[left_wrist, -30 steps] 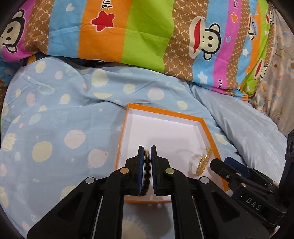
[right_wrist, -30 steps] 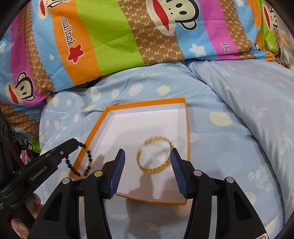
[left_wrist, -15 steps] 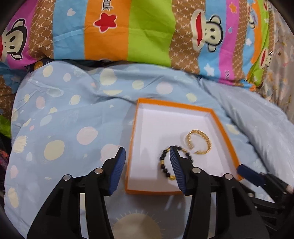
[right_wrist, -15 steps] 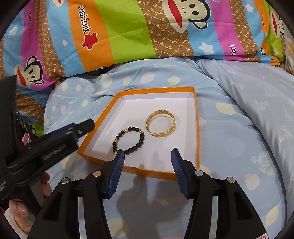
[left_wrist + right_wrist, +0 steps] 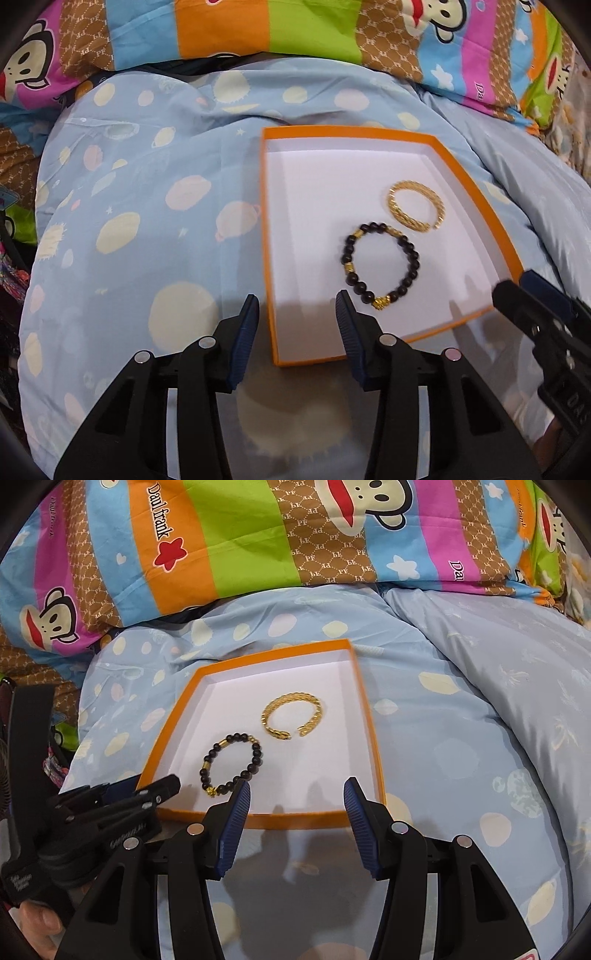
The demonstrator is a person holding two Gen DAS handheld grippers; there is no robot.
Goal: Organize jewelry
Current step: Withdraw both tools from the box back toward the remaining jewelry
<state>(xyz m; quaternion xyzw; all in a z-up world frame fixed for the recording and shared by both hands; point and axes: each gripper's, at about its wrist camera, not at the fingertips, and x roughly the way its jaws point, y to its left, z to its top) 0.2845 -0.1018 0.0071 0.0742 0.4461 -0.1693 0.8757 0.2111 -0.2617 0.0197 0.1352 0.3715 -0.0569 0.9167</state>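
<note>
Released from the left claw (image 5: 297, 308) a second ago, the black bead bracelet (image 5: 380, 264) now lies flat on the white floor of the orange box (image 5: 351, 132), and that claw has drawn back toward the box's near left corner. Its jaws stand apart with nothing between them and are closing a little. The gold bangle (image 5: 415, 205) lies just beyond the bead bracelet, close beside it; whether they touch I cannot tell. In the right wrist view the bangle's open gap faces the near side of the box.

The right claw (image 5: 296, 792) hovers over the near edge of the box, its blue-padded jaws apart and empty, the bead bracelet just ahead of its left pad. The box sits on a pale blue bedsheet (image 5: 147, 221) printed with cream planets and stars.

Behind lies a striped cartoon-monkey pillow (image 5: 240, 539). On its orange stripe the words read "Daul frank" beside a red star; the brown stripes repeat "PF"; a pink stripe carries "Da", cut off by a fold. The side of the right claw shows the letters "DAS" in the left wrist view. Lettering on the left claw's body is too blurred to read.
</note>
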